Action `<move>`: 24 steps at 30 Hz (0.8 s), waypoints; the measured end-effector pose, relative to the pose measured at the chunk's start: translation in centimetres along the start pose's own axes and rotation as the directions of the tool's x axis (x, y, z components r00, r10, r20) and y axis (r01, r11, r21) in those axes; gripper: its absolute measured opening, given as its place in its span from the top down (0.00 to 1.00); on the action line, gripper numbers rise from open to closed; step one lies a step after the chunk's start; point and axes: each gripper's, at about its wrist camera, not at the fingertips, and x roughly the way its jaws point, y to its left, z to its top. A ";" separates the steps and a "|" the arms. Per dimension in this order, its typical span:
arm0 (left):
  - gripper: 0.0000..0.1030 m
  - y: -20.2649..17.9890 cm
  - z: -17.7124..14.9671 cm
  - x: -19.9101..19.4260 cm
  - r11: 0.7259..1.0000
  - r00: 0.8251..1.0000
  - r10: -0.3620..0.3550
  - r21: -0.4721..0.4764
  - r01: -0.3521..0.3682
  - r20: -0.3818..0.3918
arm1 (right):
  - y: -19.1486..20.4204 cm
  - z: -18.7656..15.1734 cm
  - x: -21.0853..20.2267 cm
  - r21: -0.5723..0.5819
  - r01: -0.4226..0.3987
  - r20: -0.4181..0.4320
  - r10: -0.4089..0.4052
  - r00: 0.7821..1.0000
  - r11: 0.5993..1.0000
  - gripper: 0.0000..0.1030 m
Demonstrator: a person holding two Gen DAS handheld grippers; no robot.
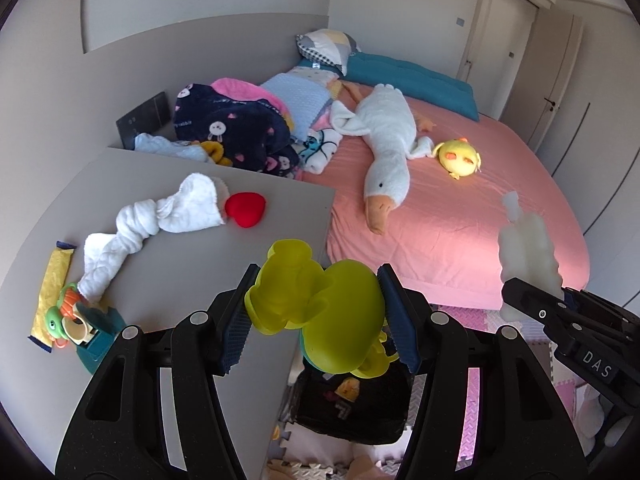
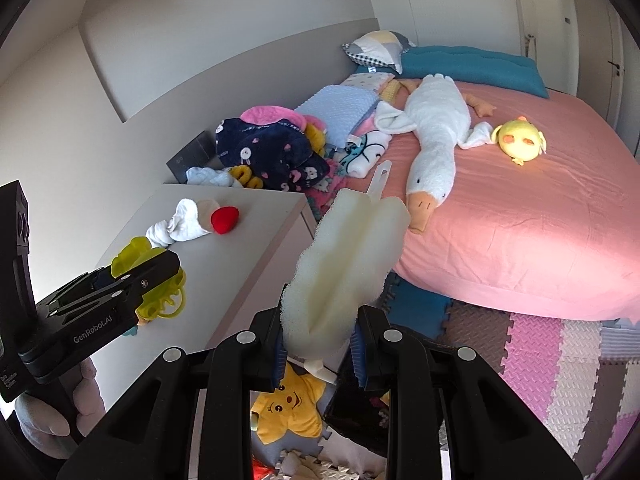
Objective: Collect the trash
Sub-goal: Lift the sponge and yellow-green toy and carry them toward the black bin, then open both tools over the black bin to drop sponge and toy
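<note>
My left gripper (image 1: 318, 300) is shut on a yellow-green plastic toy (image 1: 332, 320), held over the edge of the grey table (image 1: 224, 272). From the right wrist view the same toy (image 2: 132, 254) sticks out of the left gripper (image 2: 160, 270) at the left. My right gripper (image 2: 320, 320) is shut on a white foam brush (image 2: 348, 256) whose thin handle points toward the bed. In the left wrist view that foam brush (image 1: 526, 248) rises from the right gripper (image 1: 520, 294) at the right edge. Below both lies a black bag (image 1: 352, 408).
The table carries a white cloth (image 1: 160, 216), a red heart (image 1: 245, 208), a yellow wrapper (image 1: 52, 288) and a teal frog toy (image 1: 80, 328). The pink bed (image 1: 460, 232) holds a goose plush (image 1: 388, 136), a yellow chick (image 1: 458, 158) and piled blankets. A yellow star plush (image 2: 288, 408) lies on foam mats.
</note>
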 end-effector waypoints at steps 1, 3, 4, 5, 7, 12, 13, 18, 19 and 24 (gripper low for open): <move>0.44 -0.6 0.0 0.1 1.000 1.000 -0.007 0.010 0.007 -0.003 | -0.3 -0.1 -0.2 0.004 0.008 0.002 -0.008 1.000 1.000 0.74; 0.44 -1.5 -0.1 0.3 0.999 1.000 -0.022 0.030 0.022 -0.009 | -0.9 -0.2 -0.5 0.013 0.021 0.004 -0.021 1.000 1.000 0.74; 0.44 -1.9 -0.2 0.4 0.999 1.000 -0.029 0.039 0.029 -0.011 | -1.3 -0.3 -0.6 0.017 0.028 0.005 -0.028 1.000 0.999 0.74; 0.44 -2.3 -0.2 0.5 0.998 0.999 -0.034 0.048 0.035 -0.015 | -1.6 -0.4 -0.8 0.021 0.034 0.006 -0.034 0.999 0.999 0.74; 0.44 -3.0 -0.3 0.8 0.997 0.999 -0.045 0.063 0.047 -0.025 | -2.1 -0.5 -1.0 0.027 0.047 0.005 -0.047 0.999 0.999 0.74; 0.06 -4.0 -0.7 1.0 0.997 0.999 0.019 0.074 -0.017 -0.026 | -3.2 -0.8 -1.4 0.040 0.172 0.007 -0.173 0.985 0.984 0.40; 0.06 -4.1 -0.7 0.9 0.997 1.000 0.021 0.071 -0.020 -0.019 | -3.5 -0.8 -1.7 0.050 0.206 0.022 -0.207 0.978 0.977 0.38; 0.06 -4.6 -0.6 0.9 0.997 1.000 -0.003 0.081 0.004 -0.023 | -4.6 -0.8 -2.3 0.071 0.243 0.043 -0.247 0.968 0.967 0.37; 0.06 -4.7 -0.7 0.9 0.996 1.000 -0.008 0.084 0.010 -0.024 | -4.7 -0.8 -2.4 0.074 0.240 0.042 -0.243 0.969 0.968 0.37; 0.06 -5.0 -0.7 0.8 0.996 1.000 -0.010 0.089 0.012 -0.025 | -4.9 -0.7 -2.8 0.082 0.240 0.050 -0.245 0.968 0.967 0.37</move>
